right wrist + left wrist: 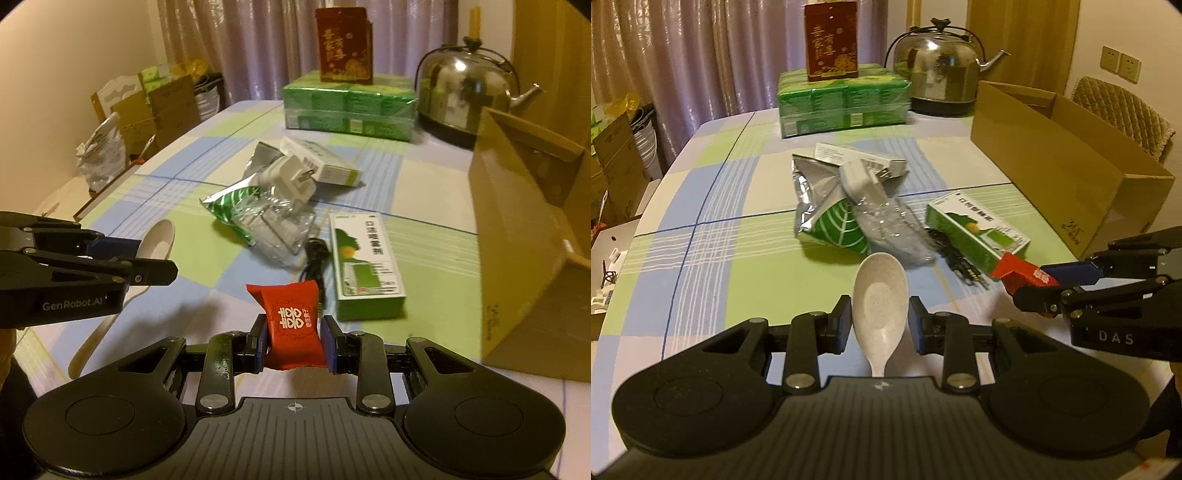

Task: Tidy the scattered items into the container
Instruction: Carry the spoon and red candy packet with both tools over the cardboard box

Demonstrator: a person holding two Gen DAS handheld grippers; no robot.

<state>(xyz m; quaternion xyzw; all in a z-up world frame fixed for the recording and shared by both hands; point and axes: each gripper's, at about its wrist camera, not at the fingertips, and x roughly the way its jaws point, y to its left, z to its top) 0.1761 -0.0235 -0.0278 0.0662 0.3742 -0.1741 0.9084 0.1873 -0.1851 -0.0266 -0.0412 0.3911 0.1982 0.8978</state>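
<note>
In our left gripper (880, 325) we hold a pale speckled spoon (881, 295), the jaws closed partway onto the sides of its bowl, handle pointing back at six o'clock beneath the tool. Our right gripper (294, 341) is closed partway on a red candy packet (293, 317), pinched at both edges and held just above the checked tablecloth (713, 229).

Outward from the tools, at twelve o'clock, lies the remaining clutter: a green leaf-print foil bag (827, 206), crumpled clear plastic (894, 229), a white plug adapter (860, 177), a black cable (314, 258) and a green medicine box (364, 262). The open cardboard box (524, 236), our container, stands at two o'clock from the right gripper, well apart.

Risks, as we judge them: the spoon is gripped on its curved, smooth bowl, so a tilt on the way could let it pivot or slip out. The soft packet could squeeze free. The box wall is tall, and a low approach could knock either item against it. The two grippers sit side by side, so moving both towards the box together could make them collide.

Both tools are held nearly level, low over the near table edge, pointing across the table.
</note>
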